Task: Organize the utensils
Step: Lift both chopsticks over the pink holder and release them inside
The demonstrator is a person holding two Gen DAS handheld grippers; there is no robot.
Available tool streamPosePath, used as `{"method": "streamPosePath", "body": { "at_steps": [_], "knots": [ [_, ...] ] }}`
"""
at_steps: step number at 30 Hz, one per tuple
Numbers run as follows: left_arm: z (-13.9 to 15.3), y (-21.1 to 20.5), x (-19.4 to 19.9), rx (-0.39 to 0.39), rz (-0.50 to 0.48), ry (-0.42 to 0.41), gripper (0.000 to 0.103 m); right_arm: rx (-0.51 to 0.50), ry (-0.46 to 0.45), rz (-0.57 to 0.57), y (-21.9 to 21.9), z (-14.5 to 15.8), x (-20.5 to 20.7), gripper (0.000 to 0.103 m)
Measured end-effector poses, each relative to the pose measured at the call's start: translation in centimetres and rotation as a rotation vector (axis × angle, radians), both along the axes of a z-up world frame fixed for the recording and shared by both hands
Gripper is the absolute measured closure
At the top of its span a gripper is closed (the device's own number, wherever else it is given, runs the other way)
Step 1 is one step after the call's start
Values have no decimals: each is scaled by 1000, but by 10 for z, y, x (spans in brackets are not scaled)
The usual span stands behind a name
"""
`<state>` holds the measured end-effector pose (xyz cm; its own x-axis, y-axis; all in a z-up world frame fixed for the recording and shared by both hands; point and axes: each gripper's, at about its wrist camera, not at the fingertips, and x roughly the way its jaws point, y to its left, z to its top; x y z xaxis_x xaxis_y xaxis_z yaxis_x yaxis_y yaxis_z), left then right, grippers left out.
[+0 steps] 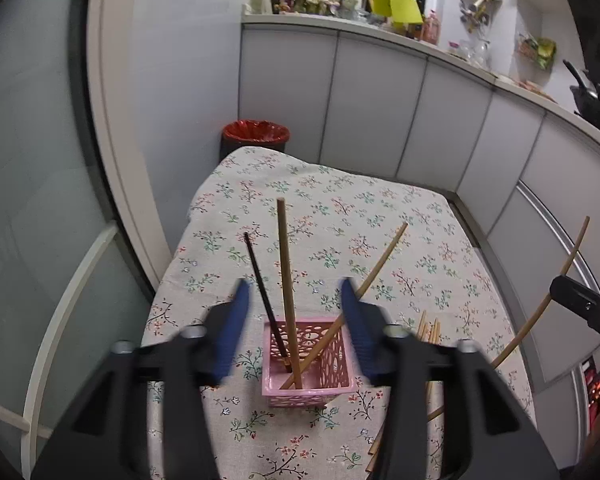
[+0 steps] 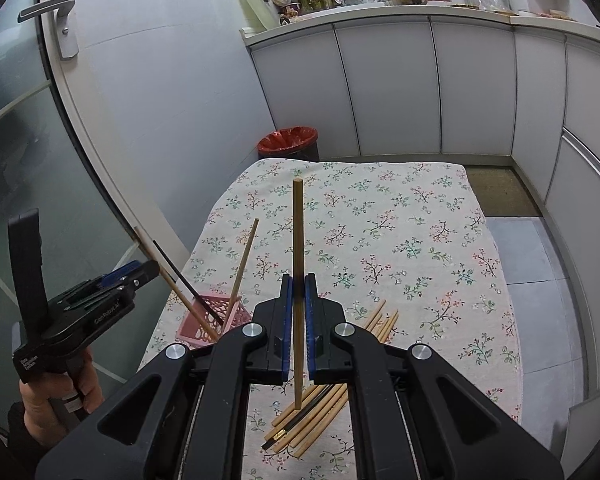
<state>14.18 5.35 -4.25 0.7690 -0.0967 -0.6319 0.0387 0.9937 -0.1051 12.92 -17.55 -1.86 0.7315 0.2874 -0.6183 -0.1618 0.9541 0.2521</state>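
A pink perforated holder (image 1: pixel 328 360) stands on the floral tablecloth (image 1: pixel 340 208). In it stand a dark chopstick (image 1: pixel 260 276), an upright bamboo chopstick (image 1: pixel 285 272) and a bamboo one leaning right (image 1: pixel 380 260). My left gripper (image 1: pixel 295 284) is open just above the holder; its blue pads flank these sticks without touching them. In the right wrist view the holder (image 2: pixel 204 328) sits at the left. My right gripper (image 2: pixel 299 280) is shut on an upright bamboo chopstick (image 2: pixel 298 232), above a pile of loose chopsticks (image 2: pixel 312 412) on the cloth.
A red-lined bin (image 1: pixel 256 132) stands past the table's far edge. White cabinets (image 2: pixel 384 88) run along the back and right, and a glass door (image 2: pixel 16 152) is at the left. A person's hand (image 2: pixel 60 392) holds the left gripper's handle.
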Motion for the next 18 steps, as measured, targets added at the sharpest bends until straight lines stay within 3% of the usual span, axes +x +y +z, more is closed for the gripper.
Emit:
{"method": "streamPosePath", "body": {
  "at_steps": [5,18],
  "knots": [
    [2,13,-9,-34,25,15,43,28,-27,1,1,5,-2,98],
    [-13,44,-15,-21,53,79,34,130,-166,48,39,28,5,98]
  ]
}}
